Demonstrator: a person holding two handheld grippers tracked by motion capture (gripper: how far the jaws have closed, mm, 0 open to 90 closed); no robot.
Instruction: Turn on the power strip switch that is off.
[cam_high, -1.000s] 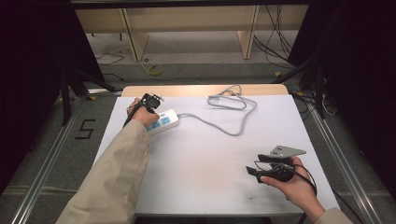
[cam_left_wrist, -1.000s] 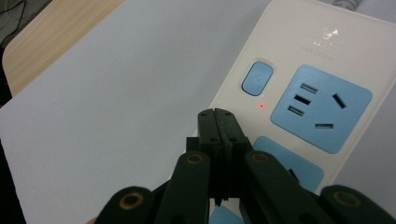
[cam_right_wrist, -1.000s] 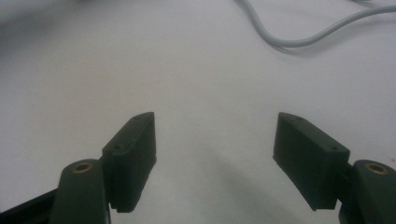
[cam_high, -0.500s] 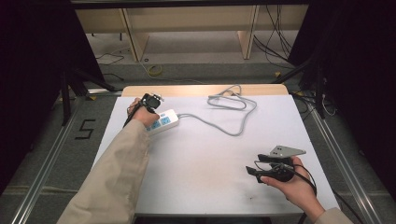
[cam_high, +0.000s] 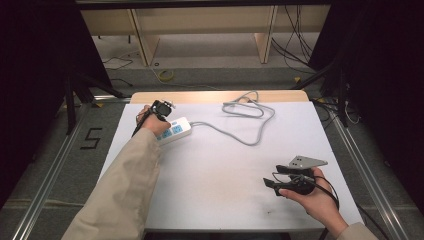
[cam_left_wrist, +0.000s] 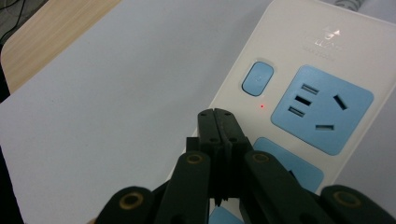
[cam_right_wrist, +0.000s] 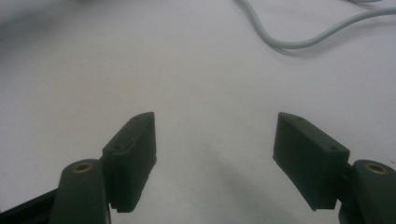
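A white power strip (cam_high: 178, 129) with blue sockets lies at the table's far left, and its grey cable (cam_high: 243, 135) loops toward the back edge. My left gripper (cam_high: 165, 114) is over it, shut with nothing between the jaws. In the left gripper view its closed tips (cam_left_wrist: 215, 115) sit just below the blue switch (cam_left_wrist: 257, 78) and beside a small red light (cam_left_wrist: 262, 106); whether they touch the power strip (cam_left_wrist: 322, 51) I cannot tell. My right gripper (cam_high: 273, 178) rests low at the near right, open and empty (cam_right_wrist: 215, 135) over the bare white surface.
The white table (cam_high: 225, 170) has a wooden strip (cam_high: 200, 96) along its back edge. A stretch of the cable (cam_right_wrist: 299, 43) crosses ahead of the right gripper. Beyond the table are shelf legs and floor cables (cam_high: 165, 75).
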